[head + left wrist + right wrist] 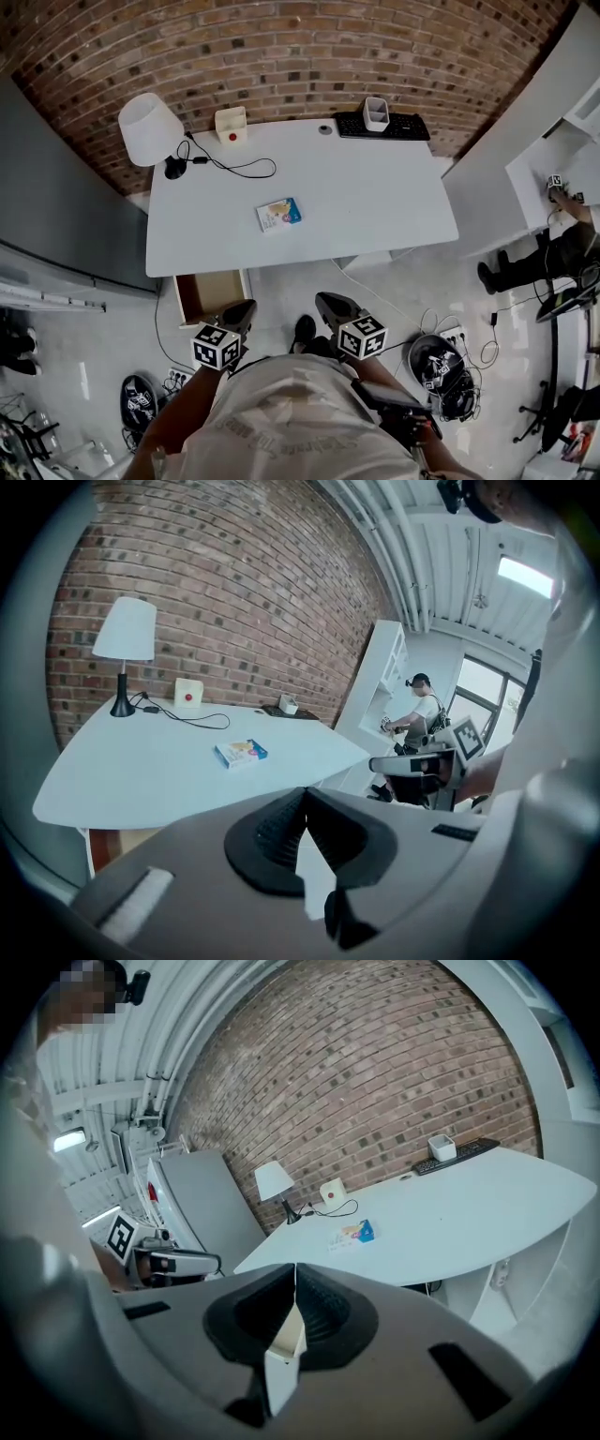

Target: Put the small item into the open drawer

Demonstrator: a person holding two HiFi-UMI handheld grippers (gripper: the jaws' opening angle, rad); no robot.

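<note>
The small item, a flat colourful box [278, 215], lies near the middle of the white desk [394, 211]. It also shows in the left gripper view as the box [242, 753] and in the right gripper view as the box [353, 1234]. An open wooden drawer [208, 293] sticks out below the desk's front left edge. My left gripper [242, 314] hovers just right of the drawer, short of the desk, its jaws shut and empty [305, 791]. My right gripper [330, 305] is beside it, also shut with nothing held [294, 1267].
A white lamp [150, 129] with a black cable, a cream box with a red button [231, 124], a keyboard [382, 126] and a white cup [376, 112] line the desk's far edge. A person sits at the right [553, 253]. Cables and black gear [436, 361] lie on the floor.
</note>
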